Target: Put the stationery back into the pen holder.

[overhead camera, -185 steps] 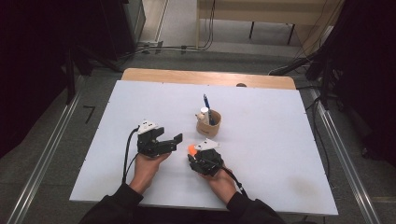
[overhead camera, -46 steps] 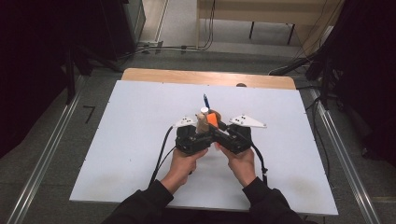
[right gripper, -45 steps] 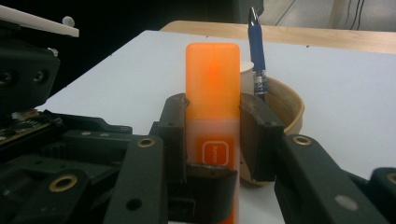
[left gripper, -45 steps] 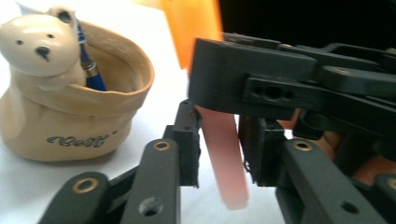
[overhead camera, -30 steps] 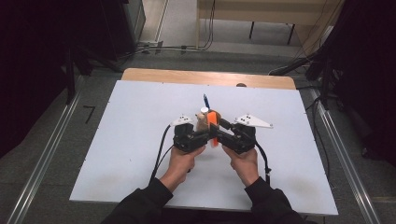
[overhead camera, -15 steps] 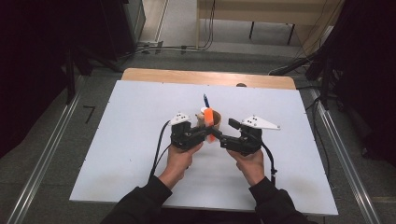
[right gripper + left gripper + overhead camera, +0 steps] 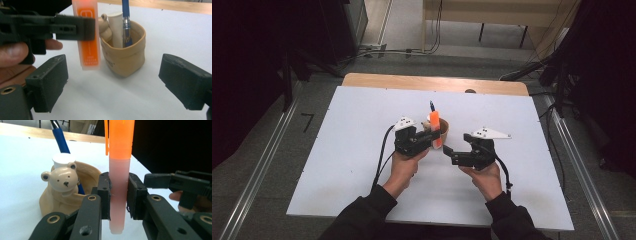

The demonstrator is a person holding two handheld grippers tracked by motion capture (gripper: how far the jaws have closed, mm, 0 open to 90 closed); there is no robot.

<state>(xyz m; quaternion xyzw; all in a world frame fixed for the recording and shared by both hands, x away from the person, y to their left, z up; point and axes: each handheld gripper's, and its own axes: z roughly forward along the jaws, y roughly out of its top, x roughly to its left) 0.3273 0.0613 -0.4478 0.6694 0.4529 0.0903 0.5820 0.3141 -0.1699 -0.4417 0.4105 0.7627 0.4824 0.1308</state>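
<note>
An orange highlighter [image 7: 435, 127] stands upright in my left gripper [image 7: 435, 139], which is shut on its pale lower barrel [image 7: 119, 195], cap up. Just behind it stands a tan bear-shaped pen holder [image 7: 50, 200] with a blue pen [image 7: 60, 140] and a white tube [image 7: 117, 27] in it. My right gripper [image 7: 447, 150] is to the right of the highlighter; its jaws have just been opening and now stand wide apart [image 7: 116, 82] with nothing between the pads. The highlighter [image 7: 88, 37] and the holder [image 7: 127, 60] lie a little beyond them.
The white table top [image 7: 362, 130] has free room to the left, right and front of the holder. A wooden strip [image 7: 412, 81] runs along its far edge. Dark floor and cables lie beyond the table.
My right gripper has let go of the highlighter, opened wide and drawn back to the right. The left gripper keeps the highlighter upright beside the holder.
</note>
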